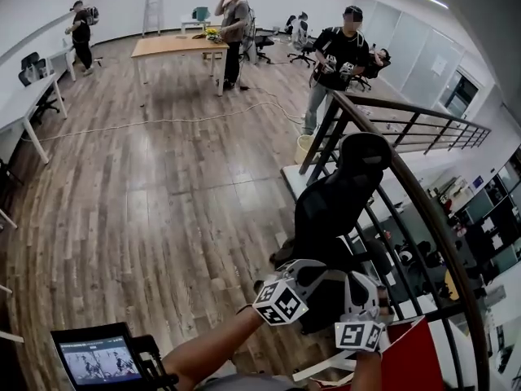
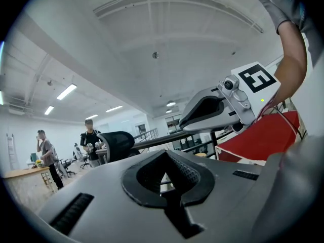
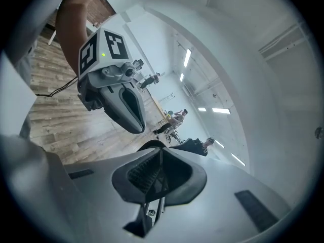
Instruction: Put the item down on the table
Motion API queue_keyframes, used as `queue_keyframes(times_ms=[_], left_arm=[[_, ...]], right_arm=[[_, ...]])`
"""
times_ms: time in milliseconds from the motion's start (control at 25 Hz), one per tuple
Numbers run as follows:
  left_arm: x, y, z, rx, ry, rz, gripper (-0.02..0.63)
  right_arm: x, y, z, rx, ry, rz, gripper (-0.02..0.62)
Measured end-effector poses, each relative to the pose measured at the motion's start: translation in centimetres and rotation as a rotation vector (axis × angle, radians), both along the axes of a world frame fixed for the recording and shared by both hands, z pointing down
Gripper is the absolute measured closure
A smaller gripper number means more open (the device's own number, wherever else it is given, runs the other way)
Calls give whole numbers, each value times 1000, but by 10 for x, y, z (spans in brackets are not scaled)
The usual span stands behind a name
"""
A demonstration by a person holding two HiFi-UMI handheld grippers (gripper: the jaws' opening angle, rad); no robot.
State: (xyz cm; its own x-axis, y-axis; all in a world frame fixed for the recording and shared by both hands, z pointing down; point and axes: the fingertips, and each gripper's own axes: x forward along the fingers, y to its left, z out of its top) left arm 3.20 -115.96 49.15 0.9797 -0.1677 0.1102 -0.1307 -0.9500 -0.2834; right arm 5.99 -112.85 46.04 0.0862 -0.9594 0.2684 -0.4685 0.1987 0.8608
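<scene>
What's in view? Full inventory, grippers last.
people: three, dark tops, far half of room
table: one, wooden, far centre
ladder: one, grey, far wall
white desk: at least one, left edge
cable: one, pale, across floor
bin: one, yellowish, by railing
railing: one, dark, right side
office chair: one close, black, beside railing; more far back
screen: one, black, lower left
red panel: one, lower right
left gripper: one, grey, fingers shut, empty
right gripper: one, grey, fingers shut, empty
</scene>
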Motion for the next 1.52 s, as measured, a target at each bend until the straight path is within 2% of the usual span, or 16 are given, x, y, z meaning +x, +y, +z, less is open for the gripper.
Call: queue_keyframes(times_ms=[320, 480, 680, 920, 1120, 1360, 1520], left_arm=[[-7, 78, -8, 42, -25, -70, 603], [6, 141, -2, 69, -49, -86, 603], [31, 208, -26, 113, -51, -106, 603], [30, 273, -29, 142, -107, -140, 603], [4, 304, -24, 180, -197, -178, 603], [-47, 329, -5, 99, -211, -248, 603], [-84, 348, 20, 82, -241, -269, 603]], right_arm=[[-1, 81, -10, 38, -10, -59, 589], [12, 147, -4, 36, -6, -80, 589], [38, 217, -13, 26, 36, -105, 589], [24, 279, -14, 29, -5, -137, 589], [-5, 301, -24, 54, -55, -191, 589], [-48, 322, -34, 59, -78, -247, 589], [-76, 335, -26, 58, -91, -265, 589]])
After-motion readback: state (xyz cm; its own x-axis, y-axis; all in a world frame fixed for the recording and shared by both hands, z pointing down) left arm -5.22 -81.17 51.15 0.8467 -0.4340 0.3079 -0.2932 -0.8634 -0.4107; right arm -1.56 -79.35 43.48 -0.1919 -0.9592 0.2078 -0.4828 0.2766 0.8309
